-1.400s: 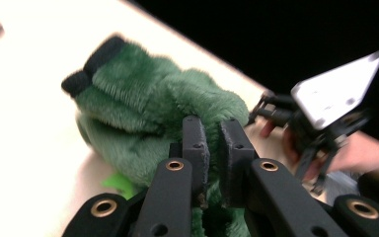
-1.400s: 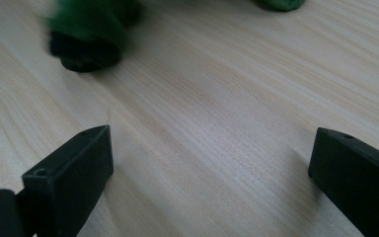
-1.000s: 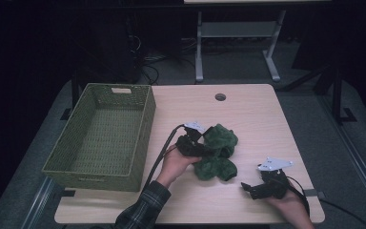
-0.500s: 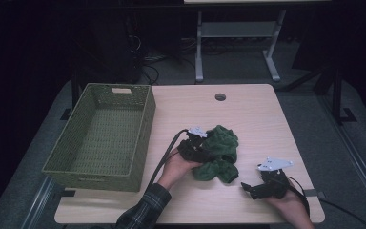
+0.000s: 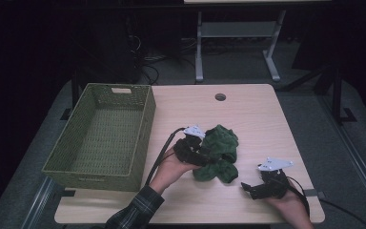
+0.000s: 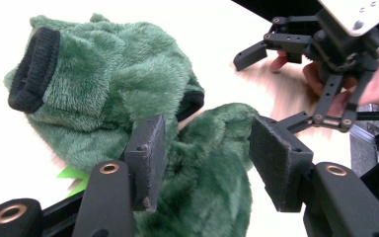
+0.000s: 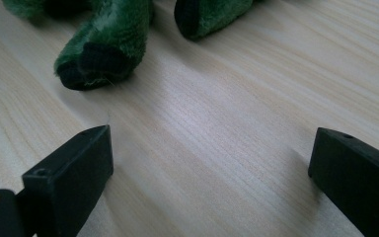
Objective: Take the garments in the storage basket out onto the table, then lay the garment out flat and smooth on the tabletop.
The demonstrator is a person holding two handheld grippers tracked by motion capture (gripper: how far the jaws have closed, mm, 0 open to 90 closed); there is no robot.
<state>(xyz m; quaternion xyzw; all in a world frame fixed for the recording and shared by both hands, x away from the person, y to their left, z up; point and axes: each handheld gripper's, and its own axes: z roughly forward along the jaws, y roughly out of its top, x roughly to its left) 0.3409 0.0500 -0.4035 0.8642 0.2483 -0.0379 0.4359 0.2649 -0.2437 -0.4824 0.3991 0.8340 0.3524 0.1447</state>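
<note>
- Green plush fleece garment with black ribbed cuffs (image 5: pixel 219 152): lies bunched on the light wooden table (image 5: pixel 248 114), right of the green woven rectangular basket (image 5: pixel 102 136).
- Left gripper (image 6: pixel 205 158): at the garment's left edge; jaws have just been opening and stand spread, with a fold of green plush between the pads (image 6: pixel 148 158), not pinched.
- Right gripper (image 5: pixel 249 187): low over bare table near the front right, apart from the garment; jaws spread wide, nothing between them.
</note>
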